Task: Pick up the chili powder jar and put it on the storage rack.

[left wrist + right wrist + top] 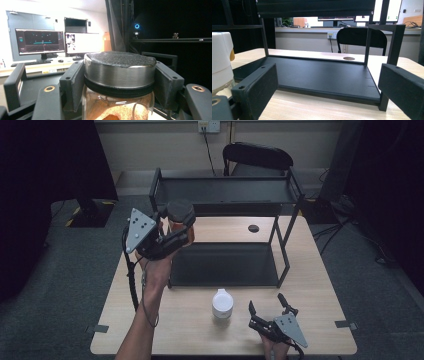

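The left claw is raised above the tabletop at the left end of the black rack, level with the rack's upper shelf. It pinches a jar just under the lid, one jaw on each side. From above, the jar reads as a dark cap over an orange-brown body, partly covered by the claw and its grey plate.

The left gripper view supplies the detail. The jar is clear glass with a brown powder inside. Its lid is brushed metal with a dark, rough top and a black ring beneath. Both pads press flat against the lid's sides. Behind the jar stand two lit monitors on a desk, and part of the rack's frame.

The right claw rests low at the front right of the tabletop, jaws spread with nothing between them. A white bottle stands just to its left, apart from it.

The right gripper view looks level across the rack's lower shelf, which lies bare. The white bottle shows at the left edge with a yellow patch on its side, not visible from above. A black chair stands beyond the tabletop; the high view places it behind the rack.
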A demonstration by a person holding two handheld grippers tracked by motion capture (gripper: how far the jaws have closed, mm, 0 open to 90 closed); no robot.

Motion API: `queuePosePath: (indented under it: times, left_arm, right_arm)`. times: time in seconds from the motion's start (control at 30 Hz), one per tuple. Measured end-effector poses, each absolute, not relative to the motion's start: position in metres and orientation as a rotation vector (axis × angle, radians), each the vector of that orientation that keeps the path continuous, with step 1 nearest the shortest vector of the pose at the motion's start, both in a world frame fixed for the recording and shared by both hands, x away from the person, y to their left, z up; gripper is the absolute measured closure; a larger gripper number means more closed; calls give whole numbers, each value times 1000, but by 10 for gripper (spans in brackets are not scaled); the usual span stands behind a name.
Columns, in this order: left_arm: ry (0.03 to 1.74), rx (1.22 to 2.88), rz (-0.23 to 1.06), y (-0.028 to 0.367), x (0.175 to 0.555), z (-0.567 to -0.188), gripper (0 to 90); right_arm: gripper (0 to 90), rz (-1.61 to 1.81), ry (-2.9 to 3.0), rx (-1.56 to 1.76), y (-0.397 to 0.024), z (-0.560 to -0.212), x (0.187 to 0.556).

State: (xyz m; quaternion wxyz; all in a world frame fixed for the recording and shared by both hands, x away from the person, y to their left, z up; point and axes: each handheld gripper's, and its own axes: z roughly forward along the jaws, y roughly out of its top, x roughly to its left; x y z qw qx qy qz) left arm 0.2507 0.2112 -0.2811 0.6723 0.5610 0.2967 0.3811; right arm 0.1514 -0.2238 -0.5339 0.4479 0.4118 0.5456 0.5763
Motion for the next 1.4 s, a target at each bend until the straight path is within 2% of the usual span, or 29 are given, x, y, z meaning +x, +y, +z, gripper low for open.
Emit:
queuePosePath:
  times: [0.23, 0.47, 0.77, 0.87, 1.4]
  left_arm:
    - [667, 1245, 848, 206, 263, -259, 343]
    - [654, 1268, 912, 193, 268, -237, 350]
    - [673, 1248, 913, 180, 290, -212, 353]
    - [687, 1240, 885, 177, 300, -210, 353]
    - [729, 1280, 932, 153, 346, -220, 353]
  right_arm:
    - [18, 1429, 1353, 1017, -224, -534, 152]
    - [23, 1432, 1355, 1016, -225, -534, 152]
    - [23, 1434, 1357, 1014, -226, -534, 152]
    - [23, 1434, 1357, 1013, -226, -534, 152]
    - [23, 1436, 1359, 1012, -226, -534, 152]
